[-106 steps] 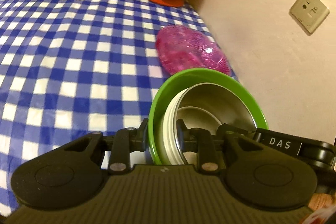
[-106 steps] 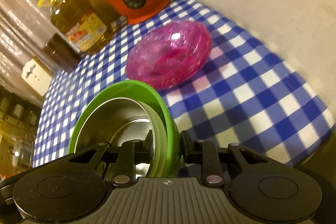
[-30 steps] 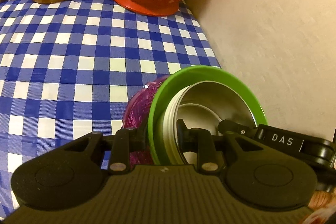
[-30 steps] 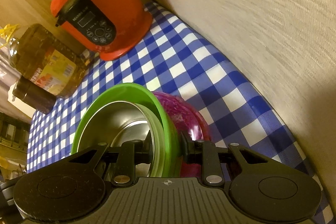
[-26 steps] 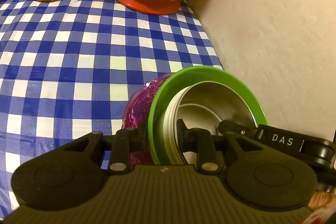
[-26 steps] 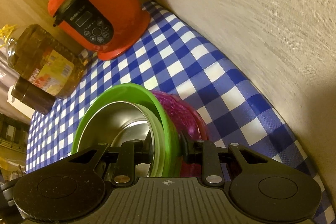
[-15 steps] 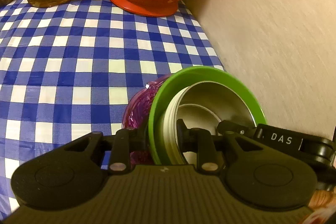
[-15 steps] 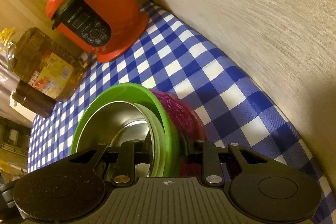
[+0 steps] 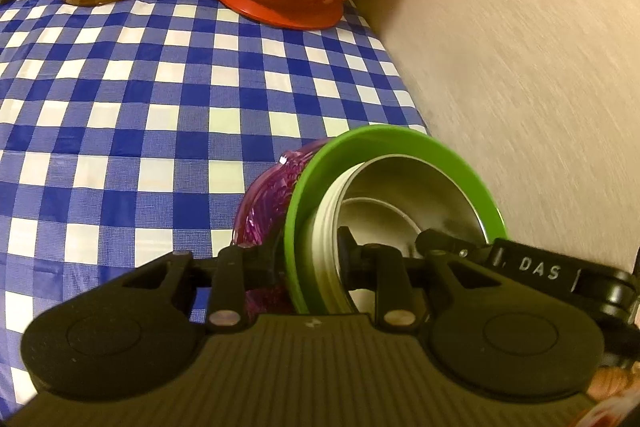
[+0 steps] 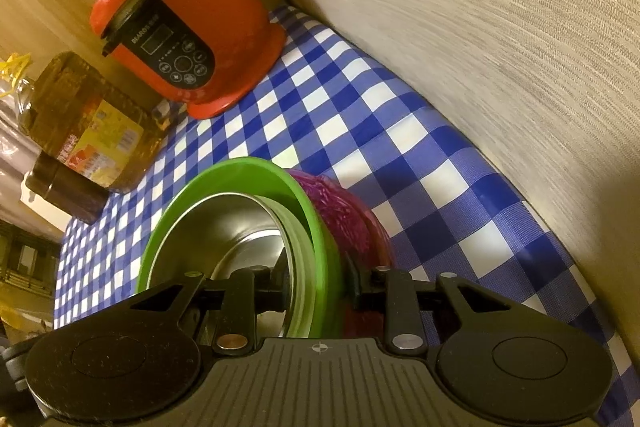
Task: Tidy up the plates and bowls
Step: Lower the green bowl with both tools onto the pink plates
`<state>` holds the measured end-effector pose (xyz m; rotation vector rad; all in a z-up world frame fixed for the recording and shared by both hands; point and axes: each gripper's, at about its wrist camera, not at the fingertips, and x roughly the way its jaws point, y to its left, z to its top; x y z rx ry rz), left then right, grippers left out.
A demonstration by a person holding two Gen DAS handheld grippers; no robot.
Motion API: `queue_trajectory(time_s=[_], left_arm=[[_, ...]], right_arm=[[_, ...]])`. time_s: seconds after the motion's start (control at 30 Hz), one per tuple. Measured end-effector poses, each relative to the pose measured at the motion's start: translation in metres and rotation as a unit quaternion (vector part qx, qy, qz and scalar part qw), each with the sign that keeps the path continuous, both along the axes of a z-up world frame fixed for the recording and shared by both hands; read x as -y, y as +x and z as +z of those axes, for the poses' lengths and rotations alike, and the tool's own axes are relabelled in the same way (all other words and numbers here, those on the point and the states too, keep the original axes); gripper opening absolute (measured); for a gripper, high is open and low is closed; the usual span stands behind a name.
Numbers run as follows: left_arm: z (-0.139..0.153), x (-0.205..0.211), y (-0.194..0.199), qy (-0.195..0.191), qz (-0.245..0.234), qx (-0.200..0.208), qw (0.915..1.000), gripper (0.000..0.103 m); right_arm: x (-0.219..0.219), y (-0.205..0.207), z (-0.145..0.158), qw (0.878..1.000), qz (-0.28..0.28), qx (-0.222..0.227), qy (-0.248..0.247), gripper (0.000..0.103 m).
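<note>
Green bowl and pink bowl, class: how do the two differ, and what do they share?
The green bowl is opaque with a steel lining; the pink bowl is translucent and sparkly. The green bowl sits above, gripped at its rim; the pink bowl lies beneath on the checked cloth. Both are round bowls, stacked together.

Dim warm light, fisheye-bent edges, wall (image 9: 520,67) streaked with blur.

The green bowl (image 9: 394,143) has a steel lining and a pale ribbed band under its rim. It sits nested in the pink bowl (image 9: 264,195), a see-through, textured one that shows only as a sliver beneath and beside it. The left claw (image 9: 310,259) straddles one side of the green rim; the right claw (image 10: 316,283) straddles the opposite side, its jaws opening.
</note>
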<state>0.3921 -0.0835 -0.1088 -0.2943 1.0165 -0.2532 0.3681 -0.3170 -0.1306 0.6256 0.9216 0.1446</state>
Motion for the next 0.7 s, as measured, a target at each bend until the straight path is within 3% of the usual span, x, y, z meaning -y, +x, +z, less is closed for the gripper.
queue_trajectory(time_s=[0.13, 0.7], left_arm=[[0.003, -0.001, -0.002, -0.003, 0.003, 0.004, 1.0, 0.024], [0.018, -0.007, -0.016, 0.001, 0.013, 0.017, 0.9998, 0.028]], right_arm=[[0.002, -0.003, 0.006, 1.0, -0.006, 0.018, 0.003, 0.046], [0.006, -0.016, 0.02, 0.999, -0.013, 0.03, 0.011, 0.05]])
